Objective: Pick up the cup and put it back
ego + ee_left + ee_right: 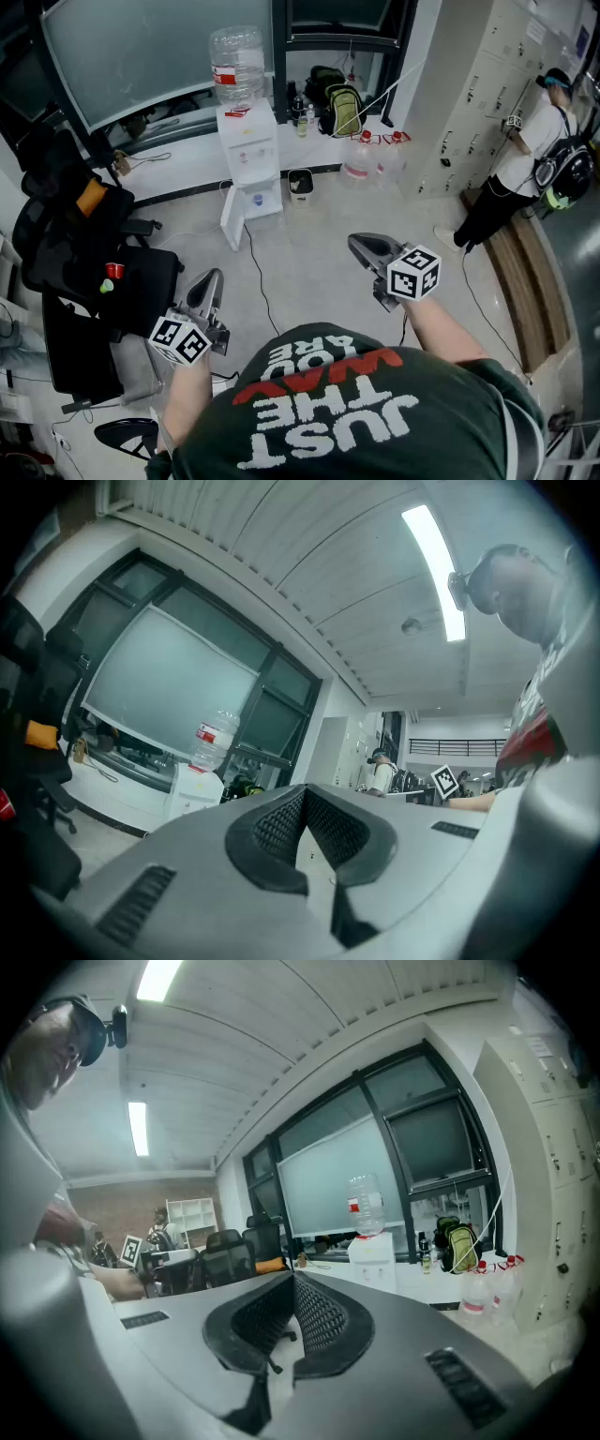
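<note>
The left gripper (214, 278) is seen clenched on nothing, its ribbed pads (277, 819) brought together at the tips in the left gripper view, with only floor and wall showing through the gap behind them; the right gripper (357, 243) is likewise closed and empty, its tips met in the right gripper view (292, 1279); both are held out over bare floor, well apart from each other, and the hands behind the marker cubes are largely hidden by the wearer's green shirt (375, 412). The red cup (113, 270) is found at the far left of the head view, standing upright on the black office chair (70, 244), well away from both grippers; whether it rests on the seat or on something dark laid there cannot be told, and a small green thing (106, 286) just beside it is too small to identify. A water dispenser (250, 159) stands by the window wall; a person (525, 155) by the lockers (483, 84) is partly cut off at the right edge.
</note>
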